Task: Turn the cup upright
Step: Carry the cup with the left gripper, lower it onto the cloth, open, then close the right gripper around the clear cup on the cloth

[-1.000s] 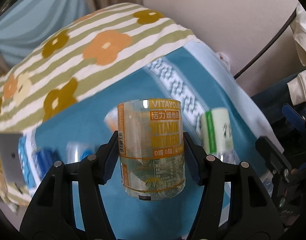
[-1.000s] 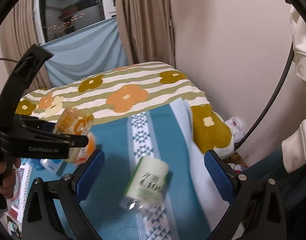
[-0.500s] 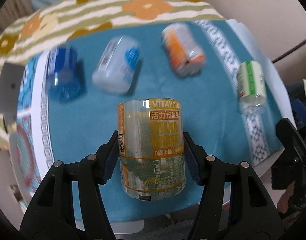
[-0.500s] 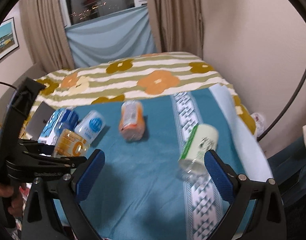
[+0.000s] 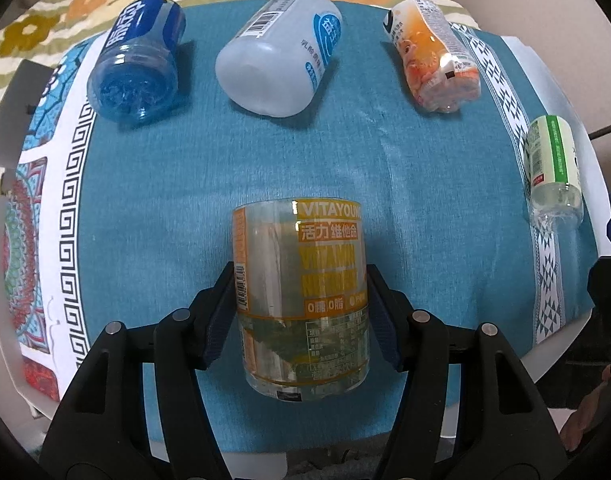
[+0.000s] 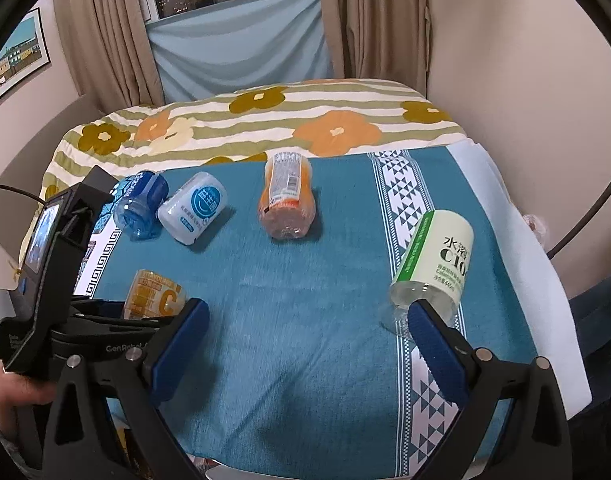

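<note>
We see the left gripper [image 5: 301, 304] with its jaws clamped on the clear orange-labelled cup [image 5: 301, 300]. Beyond that cup, on the teal cloth [image 5: 177, 184], lie a blue cup [image 5: 137, 64], a white cup [image 5: 281, 56], an orange cup [image 5: 433, 52] and, far right, a green-labelled cup [image 5: 553, 168].

Bare teal cloth [image 6: 305, 320] lies open ahead of my right gripper [image 6: 305, 344]. Far edge blocked by a row on their sides: blue cup [image 5: 135, 60], white cup [image 5: 281, 56], orange cup [image 5: 435, 54]. Green cup [image 6: 433, 264] lies just beside my right fingertip [image 6: 437, 344]. My left gripper [image 5: 301, 312] fills the near left.
</note>
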`<state>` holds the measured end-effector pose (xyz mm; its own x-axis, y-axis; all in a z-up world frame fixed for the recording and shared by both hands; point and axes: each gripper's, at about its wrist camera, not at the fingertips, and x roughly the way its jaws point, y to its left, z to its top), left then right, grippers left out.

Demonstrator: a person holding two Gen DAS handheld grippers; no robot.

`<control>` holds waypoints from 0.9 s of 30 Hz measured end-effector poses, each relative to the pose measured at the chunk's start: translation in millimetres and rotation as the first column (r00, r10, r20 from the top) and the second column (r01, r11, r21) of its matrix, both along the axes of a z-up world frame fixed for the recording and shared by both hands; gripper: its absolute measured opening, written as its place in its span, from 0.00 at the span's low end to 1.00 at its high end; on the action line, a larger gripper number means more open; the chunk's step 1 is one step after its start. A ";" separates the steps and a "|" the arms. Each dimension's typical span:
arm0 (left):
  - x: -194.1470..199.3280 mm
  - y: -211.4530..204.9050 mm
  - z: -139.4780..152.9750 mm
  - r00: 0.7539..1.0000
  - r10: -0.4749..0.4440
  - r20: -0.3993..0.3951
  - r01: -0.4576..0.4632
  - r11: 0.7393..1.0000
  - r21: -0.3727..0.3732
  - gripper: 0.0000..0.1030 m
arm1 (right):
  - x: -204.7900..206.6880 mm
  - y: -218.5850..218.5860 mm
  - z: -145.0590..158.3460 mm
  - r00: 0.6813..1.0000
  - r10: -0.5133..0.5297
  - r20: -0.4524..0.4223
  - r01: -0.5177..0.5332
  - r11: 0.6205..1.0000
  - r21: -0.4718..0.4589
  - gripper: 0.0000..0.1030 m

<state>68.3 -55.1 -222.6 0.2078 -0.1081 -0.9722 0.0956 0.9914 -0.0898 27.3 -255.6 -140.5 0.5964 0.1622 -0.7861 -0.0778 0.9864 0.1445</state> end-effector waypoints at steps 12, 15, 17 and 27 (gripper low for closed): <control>2.6 1.5 6.7 1.000 0.000 -0.003 0.000 1.000 -0.012 0.97 | 4.0 1.0 5.0 1.000 -0.006 0.007 0.006 1.000 -0.003 0.96; 2.9 5.9 10.4 1.000 -0.001 -0.006 0.001 1.000 -0.015 0.97 | 7.1 2.5 7.5 1.000 -0.003 0.006 0.003 1.000 -0.005 0.96; 2.1 10.3 16.2 1.000 0.000 -0.002 0.000 1.000 -0.016 0.97 | 9.2 3.9 10.8 1.000 0.003 0.004 -0.003 1.000 -0.006 0.96; -15.3 58.6 67.5 0.996 0.032 0.082 -0.032 0.999 0.004 1.00 | 48.7 17.0 28.1 0.975 0.102 -0.197 -0.064 0.979 0.192 0.97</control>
<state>53.0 3.4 -155.1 0.2902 -0.0952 -0.9522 0.0705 0.9945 -0.0780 75.9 -238.6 -112.3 0.4039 0.3573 -0.8422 -0.1082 0.9328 0.3438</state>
